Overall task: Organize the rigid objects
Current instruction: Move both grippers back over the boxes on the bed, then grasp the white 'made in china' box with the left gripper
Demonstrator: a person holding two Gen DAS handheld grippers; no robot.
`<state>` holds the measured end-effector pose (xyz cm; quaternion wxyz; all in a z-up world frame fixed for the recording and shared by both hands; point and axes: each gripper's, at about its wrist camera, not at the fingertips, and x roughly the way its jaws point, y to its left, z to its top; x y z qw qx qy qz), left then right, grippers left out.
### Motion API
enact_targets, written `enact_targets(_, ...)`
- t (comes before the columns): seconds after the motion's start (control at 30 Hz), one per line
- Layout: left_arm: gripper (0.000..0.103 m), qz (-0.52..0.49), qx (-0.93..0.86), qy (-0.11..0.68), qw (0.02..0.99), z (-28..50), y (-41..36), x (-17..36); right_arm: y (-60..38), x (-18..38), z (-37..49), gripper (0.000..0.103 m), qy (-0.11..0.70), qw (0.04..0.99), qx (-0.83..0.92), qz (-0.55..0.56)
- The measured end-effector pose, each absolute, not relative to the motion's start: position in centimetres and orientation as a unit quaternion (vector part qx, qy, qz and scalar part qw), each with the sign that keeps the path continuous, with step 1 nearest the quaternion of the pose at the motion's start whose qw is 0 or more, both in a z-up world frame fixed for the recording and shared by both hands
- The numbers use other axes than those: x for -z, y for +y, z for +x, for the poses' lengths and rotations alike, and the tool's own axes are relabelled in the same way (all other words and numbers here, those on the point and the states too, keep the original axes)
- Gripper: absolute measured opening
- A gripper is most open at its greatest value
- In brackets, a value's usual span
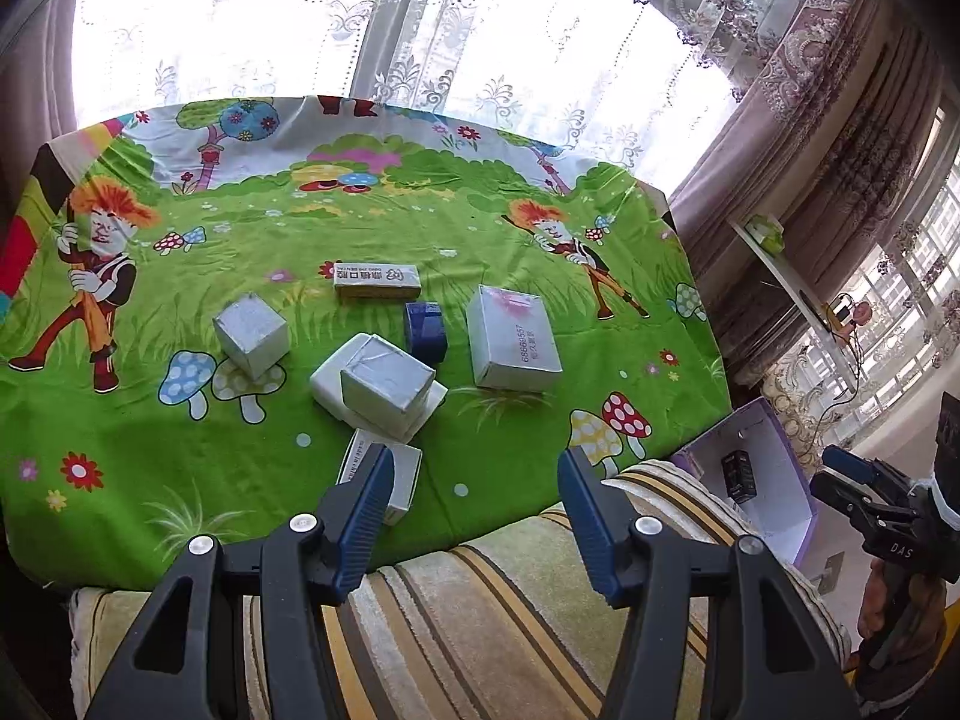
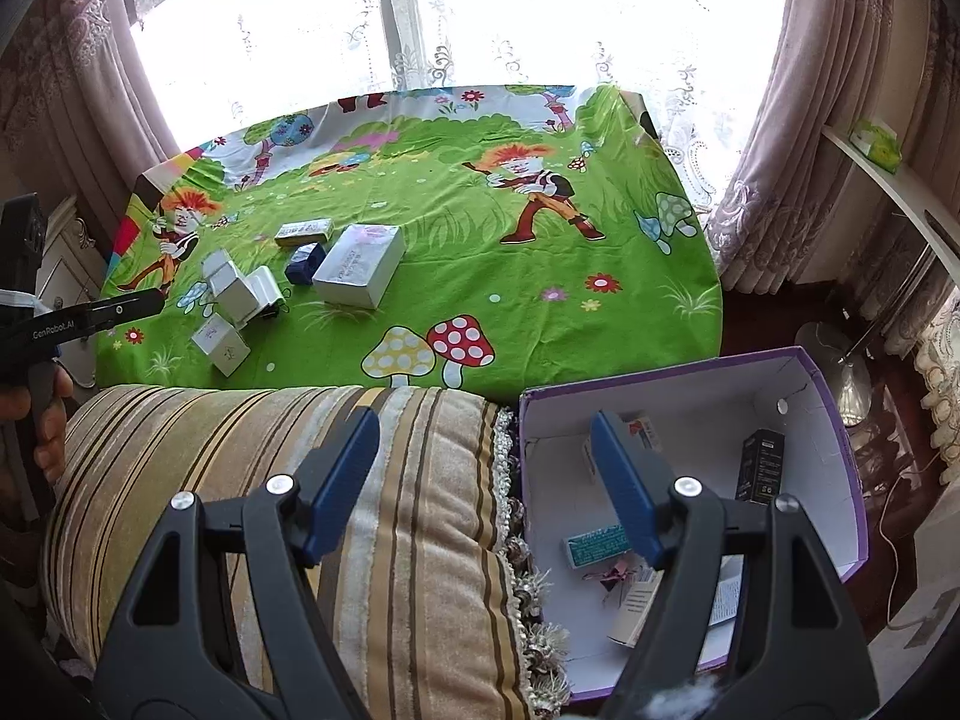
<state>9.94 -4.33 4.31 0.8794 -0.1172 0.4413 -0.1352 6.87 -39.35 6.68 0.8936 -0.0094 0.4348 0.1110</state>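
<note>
The left tool (image 1: 477, 483) hung spread and empty over the near edge of the bench (image 1: 540, 276), lined up on the white boxes (image 1: 378, 384) clustered just beyond, likely the next pick. The right tool (image 2: 486, 468), also spread and empty, hovered near the purple box (image 2: 840, 396) at the right, where sorted items already lay.

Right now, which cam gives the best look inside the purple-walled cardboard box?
The right wrist view: it looks down into the purple-walled cardboard box, showing its white floor, a black carton and a teal packet. The left wrist view catches the box only at its right edge, obliquely, with just the black carton visible.
</note>
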Motion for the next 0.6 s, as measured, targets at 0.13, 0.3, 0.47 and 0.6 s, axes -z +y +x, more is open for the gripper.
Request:
enact_targets(0.13, 0.058, -0.099, 0.127, 0.450, 0.879, 11.2, -3.3, -3.8, -37.7, -6.8, 7.3, 0.076, 0.435, 0.891, -0.128, -0.020)
enact_targets(0.3, 0.058, -0.074, 0.127, 0.472, 0.869, 12.4, -3.0, -2.6, -35.5, -7.2, 8.2, 0.076, 0.437, 0.885, -0.158, -0.026)
enact_targets(0.47, 0.058, -0.055, 0.132, 0.503, 0.853, 12.7, -3.6, -0.8, -32.8, -7.3, 9.7, 0.076, 0.439, 0.879, -0.181, -0.044)
enact_targets(0.6, 0.058, -0.038, 0.133, 0.528, 0.838, 13.1, -4.3, 0.7, -30.1, -7.3, 10.9, 0.076, 0.439, 0.872, -0.205, -0.065)
